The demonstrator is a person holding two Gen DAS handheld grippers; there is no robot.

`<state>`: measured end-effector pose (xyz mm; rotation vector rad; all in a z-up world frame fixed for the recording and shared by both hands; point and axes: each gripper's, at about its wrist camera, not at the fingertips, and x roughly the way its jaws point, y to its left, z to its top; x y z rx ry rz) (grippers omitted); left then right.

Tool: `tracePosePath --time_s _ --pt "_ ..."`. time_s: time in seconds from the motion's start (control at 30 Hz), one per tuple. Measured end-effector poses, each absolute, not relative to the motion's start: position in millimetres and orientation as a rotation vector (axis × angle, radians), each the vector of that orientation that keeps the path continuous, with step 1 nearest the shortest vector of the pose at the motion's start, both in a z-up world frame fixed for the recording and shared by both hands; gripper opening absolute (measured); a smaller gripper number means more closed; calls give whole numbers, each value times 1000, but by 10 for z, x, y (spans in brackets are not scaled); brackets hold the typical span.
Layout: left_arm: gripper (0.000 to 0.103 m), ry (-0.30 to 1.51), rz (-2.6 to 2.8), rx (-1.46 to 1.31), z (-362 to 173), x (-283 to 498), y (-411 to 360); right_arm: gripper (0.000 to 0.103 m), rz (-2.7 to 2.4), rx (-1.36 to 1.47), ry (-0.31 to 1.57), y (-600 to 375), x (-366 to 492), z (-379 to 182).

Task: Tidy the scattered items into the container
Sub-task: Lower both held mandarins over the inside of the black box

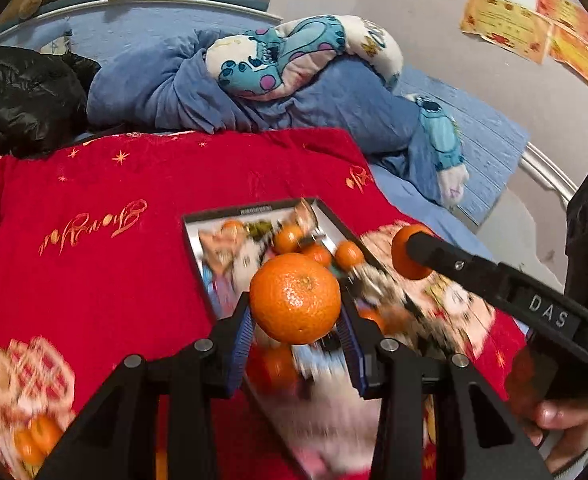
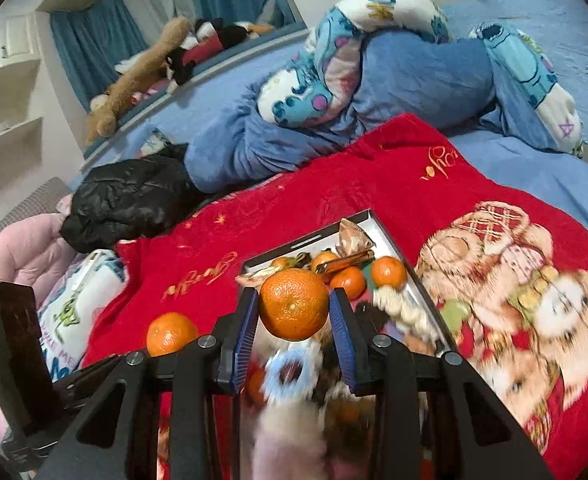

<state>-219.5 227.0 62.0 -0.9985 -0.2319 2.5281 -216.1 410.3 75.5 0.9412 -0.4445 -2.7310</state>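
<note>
Mandarins in transit: left gripper [image 1: 295, 334] and right gripper [image 2: 293, 330] each clamp a round orange mandarin [image 1: 295, 298] above the shallow black-rimmed box [image 1: 254, 210]; release inside it comes next.

Red blanket [image 1: 106, 208] on the bed, blue quilt [image 1: 182, 92] far back, black jacket [image 1: 22, 96] far left, soft toys [image 2: 146, 68] on the far shelf, papers [image 1: 534, 28] on the right wall

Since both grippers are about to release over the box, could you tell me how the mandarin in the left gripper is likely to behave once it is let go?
The mandarin is round, so it will probably roll on landing. The box already holds other mandarins, which may stop it. Its pebbled skin likely grips the ribbed pads well.
</note>
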Motion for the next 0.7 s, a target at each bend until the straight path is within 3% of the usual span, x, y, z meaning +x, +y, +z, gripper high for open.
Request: tracePosePath --time_s 0.13,0.4,0.7 --pt "42 -201 2539 -992 568 -2646 2395 35 -2723 942 -368 4041 -2449 616" --pt "42 -99 2491 -1082 192 -3282 2760 35 -2685 993 -548 4281 -2815 314" --pt "42 -138 2454 -1148 -173 -3476 2746 35 -2600 1171 -601 4314 -3004 -60"
